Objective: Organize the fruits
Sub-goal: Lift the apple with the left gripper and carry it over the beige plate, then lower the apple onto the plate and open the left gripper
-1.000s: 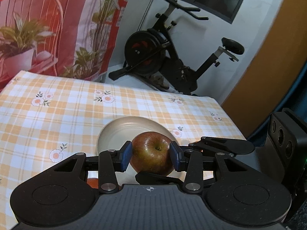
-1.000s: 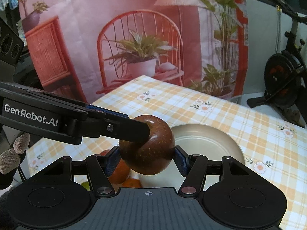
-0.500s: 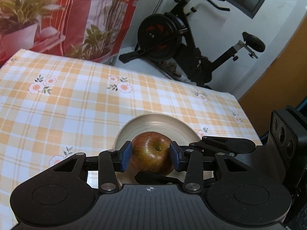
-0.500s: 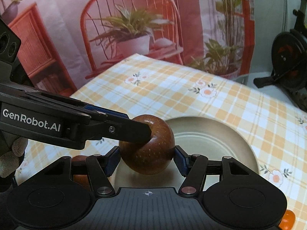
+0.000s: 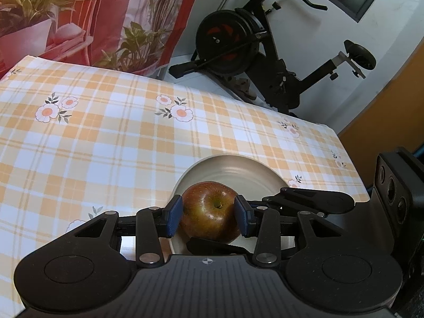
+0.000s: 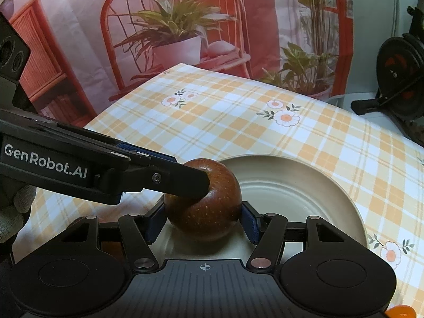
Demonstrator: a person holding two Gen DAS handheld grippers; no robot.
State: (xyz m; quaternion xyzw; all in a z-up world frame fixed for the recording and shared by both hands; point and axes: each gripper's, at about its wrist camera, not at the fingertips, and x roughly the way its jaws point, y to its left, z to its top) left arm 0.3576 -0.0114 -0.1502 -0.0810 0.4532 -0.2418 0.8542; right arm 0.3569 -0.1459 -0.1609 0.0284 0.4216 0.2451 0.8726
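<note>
A dark red apple point(image 5: 212, 220) sits between the blue pads of my left gripper point(image 5: 208, 215), stem dimple up. My right gripper point(image 6: 203, 221) is shut on the same apple point(image 6: 209, 217) from the other side, its pads on both flanks. In the left wrist view a black finger point(image 5: 312, 198) of the right gripper reaches in from the right. In the right wrist view a left finger point(image 6: 185, 182) lies across the apple's top. The apple is over the near left rim of a beige plate point(image 6: 304, 190), seen also in the left view point(image 5: 238, 167). I cannot tell whether it touches the plate.
The plate stands on an orange-and-white checked tablecloth point(image 5: 106, 137) with flower prints. An exercise bike point(image 5: 251, 39) stands beyond the table's far edge. A printed backdrop point(image 6: 172, 39) hangs behind. An orange fruit point(image 6: 400, 314) peeks in at the bottom right. A gloved hand point(image 6: 13, 212) holds the left gripper.
Both grippers, still shut on the apple, have sunk and moved forward over the plate, which looks larger and nearer. The fruits seen under the right gripper have dropped out of sight.
</note>
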